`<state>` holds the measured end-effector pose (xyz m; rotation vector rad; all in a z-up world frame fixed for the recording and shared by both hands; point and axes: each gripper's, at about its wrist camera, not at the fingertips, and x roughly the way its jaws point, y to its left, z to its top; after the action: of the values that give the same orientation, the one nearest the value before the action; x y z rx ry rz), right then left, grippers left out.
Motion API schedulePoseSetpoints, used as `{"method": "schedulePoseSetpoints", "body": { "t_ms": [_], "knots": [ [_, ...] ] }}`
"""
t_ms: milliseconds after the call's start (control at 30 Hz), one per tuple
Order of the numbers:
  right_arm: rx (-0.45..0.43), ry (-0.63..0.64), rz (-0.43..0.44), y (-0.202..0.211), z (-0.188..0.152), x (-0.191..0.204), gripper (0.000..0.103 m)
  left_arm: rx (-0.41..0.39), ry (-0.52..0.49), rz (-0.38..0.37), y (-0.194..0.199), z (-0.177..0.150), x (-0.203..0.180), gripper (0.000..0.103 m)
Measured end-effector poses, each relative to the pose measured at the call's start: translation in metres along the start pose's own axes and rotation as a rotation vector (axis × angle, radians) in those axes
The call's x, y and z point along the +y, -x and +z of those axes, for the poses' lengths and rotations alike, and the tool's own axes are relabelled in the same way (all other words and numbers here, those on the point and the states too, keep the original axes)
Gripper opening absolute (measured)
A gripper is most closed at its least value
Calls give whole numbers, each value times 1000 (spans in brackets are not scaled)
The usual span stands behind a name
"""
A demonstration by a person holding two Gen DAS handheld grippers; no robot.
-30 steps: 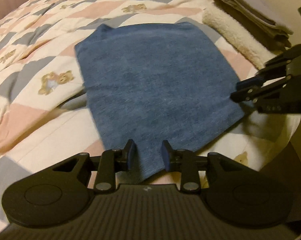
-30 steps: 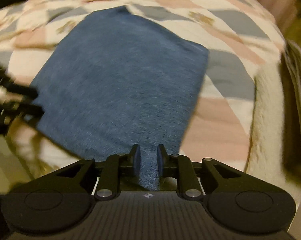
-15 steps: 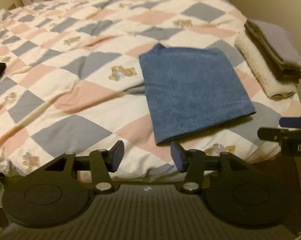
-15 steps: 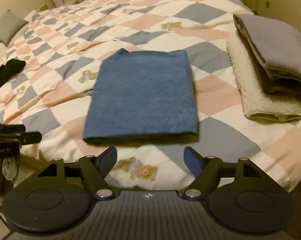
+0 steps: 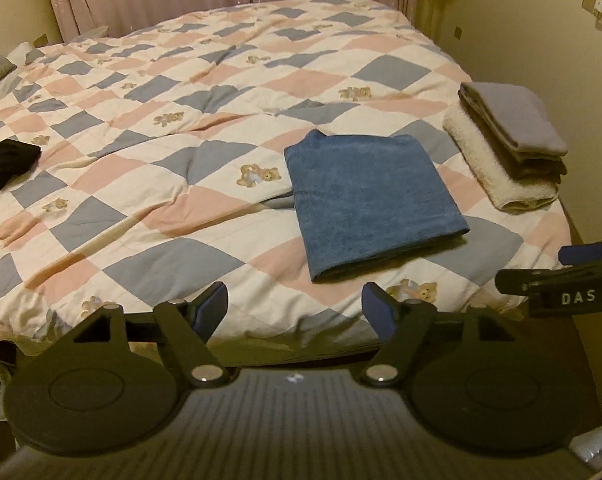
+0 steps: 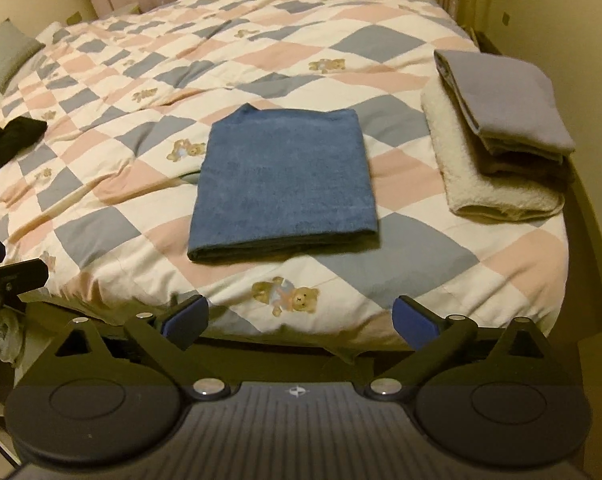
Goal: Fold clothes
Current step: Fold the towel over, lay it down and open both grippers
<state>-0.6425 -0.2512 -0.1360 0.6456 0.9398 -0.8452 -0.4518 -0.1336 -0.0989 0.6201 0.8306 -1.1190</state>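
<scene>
A folded blue towel (image 5: 371, 200) (image 6: 285, 182) lies flat on the checked bedspread (image 5: 173, 168) (image 6: 441, 264) near the bed's front edge. My left gripper (image 5: 295, 306) hangs open in front of the bed, below and left of the towel, with nothing between its fingers. My right gripper (image 6: 299, 318) is also open and empty, pulled back below the towel's near fold. Part of the right gripper (image 5: 561, 280) shows at the right edge of the left wrist view. Part of the left gripper (image 6: 5, 276) shows at the left edge of the right wrist view.
A folded grey cloth (image 6: 501, 100) rests on a folded cream towel (image 6: 497, 188) at the bed's right edge, near the wall. A black garment (image 5: 5, 164) (image 6: 9, 140) lies at the left. A grey cushion (image 6: 5, 56) sits far left, curtains behind.
Both grippers let go of the blue towel, opened wide and drew back from the bed. The towel now lies folded and still.
</scene>
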Motion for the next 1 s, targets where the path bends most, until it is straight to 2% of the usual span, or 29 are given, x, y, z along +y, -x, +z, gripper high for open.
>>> {"method": "schedulePoseSetpoints", "body": {
  "t_ms": [333,600,867,1000],
  "knots": [
    [-8,29,-14,10,0,12,101,-9,13,1,12,-8,4,74],
    [5,28,-10,7,3,5,101,24,2,-3,0,-3,-5,75],
    [26,30,-12,-1,16,-19,101,68,5,-37,-23,9,-32,76],
    [44,37,35,-14,24,-40,101,77,37,-33,-38,15,-41,80]
  ]
}}
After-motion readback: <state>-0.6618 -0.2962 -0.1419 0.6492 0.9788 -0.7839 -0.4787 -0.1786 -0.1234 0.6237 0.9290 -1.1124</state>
